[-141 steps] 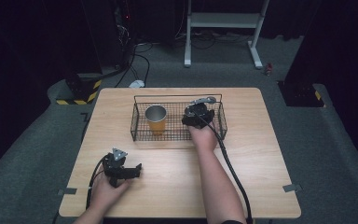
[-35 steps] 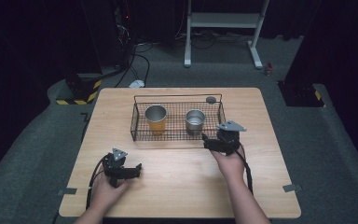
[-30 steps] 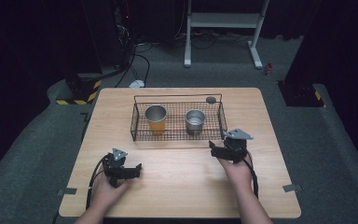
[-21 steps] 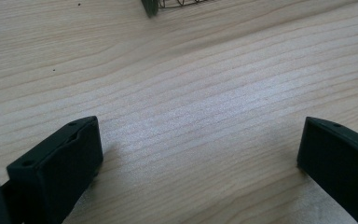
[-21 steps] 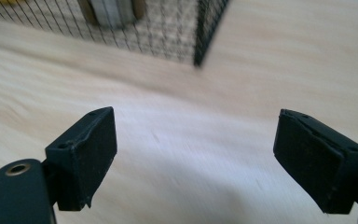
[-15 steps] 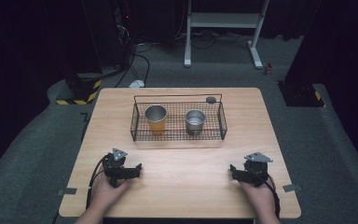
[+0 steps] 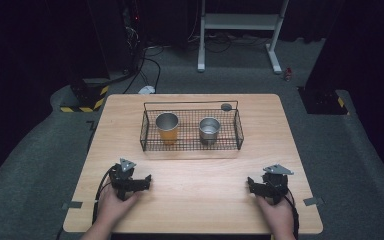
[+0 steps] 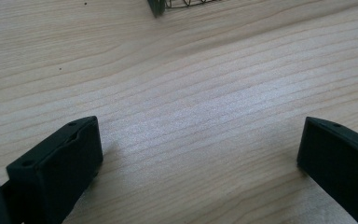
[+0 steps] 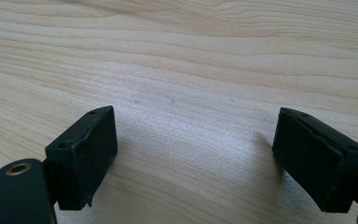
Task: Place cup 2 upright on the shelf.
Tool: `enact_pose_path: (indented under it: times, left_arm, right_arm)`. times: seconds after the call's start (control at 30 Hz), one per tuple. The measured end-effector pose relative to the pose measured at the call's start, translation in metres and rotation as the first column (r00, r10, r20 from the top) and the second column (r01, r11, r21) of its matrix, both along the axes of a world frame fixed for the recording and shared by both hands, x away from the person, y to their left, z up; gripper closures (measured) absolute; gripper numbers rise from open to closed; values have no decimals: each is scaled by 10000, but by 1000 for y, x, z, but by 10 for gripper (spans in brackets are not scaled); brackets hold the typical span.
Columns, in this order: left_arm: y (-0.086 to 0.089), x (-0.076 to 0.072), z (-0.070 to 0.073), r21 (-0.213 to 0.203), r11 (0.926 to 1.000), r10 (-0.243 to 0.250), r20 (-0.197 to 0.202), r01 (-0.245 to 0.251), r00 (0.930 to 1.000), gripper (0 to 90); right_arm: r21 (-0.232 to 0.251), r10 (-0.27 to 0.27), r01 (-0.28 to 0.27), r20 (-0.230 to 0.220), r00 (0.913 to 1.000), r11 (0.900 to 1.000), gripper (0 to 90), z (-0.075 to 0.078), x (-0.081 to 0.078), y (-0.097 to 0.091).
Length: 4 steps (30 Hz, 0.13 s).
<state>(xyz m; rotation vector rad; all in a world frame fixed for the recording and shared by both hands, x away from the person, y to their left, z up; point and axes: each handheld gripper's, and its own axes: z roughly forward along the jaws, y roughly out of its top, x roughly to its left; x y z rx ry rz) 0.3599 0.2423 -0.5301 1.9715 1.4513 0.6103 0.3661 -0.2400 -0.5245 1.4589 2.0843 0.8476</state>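
Near front edge of light wooden table, high view: left gripper and right gripper rest, empty; black wire basket with orange metal-rimmed cup and small steel cup sits toward far edge, steel cup nearer right gripper. Left gripper view: jaws wide apart over bare wood, basket corner ahead. Right gripper view: jaws wide apart, nothing between.

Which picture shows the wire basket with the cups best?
The high view: the whole wire basket shows there, with an orange cup and a silver cup inside. The left gripper view catches just one corner. The right gripper view looks at bare table.

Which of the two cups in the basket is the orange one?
The cup on the left in the wire basket: its outer wall is orange, while the shorter cup on the right is plain silver metal.
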Motion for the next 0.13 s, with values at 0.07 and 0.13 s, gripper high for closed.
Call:
enact_pose_path:
  times: [0.07,0.13]
  left_arm:
    - [0,0,0,1,10000,-1,-1,1,10000,2]
    - [0,0,0,-1,10000,0,-1,0,10000,2]
  right_arm:
    - [2,-2,2,0,10000,10000,139,0,0,0]
    - [0,0,0,1,10000,10000,139,0,0,0]
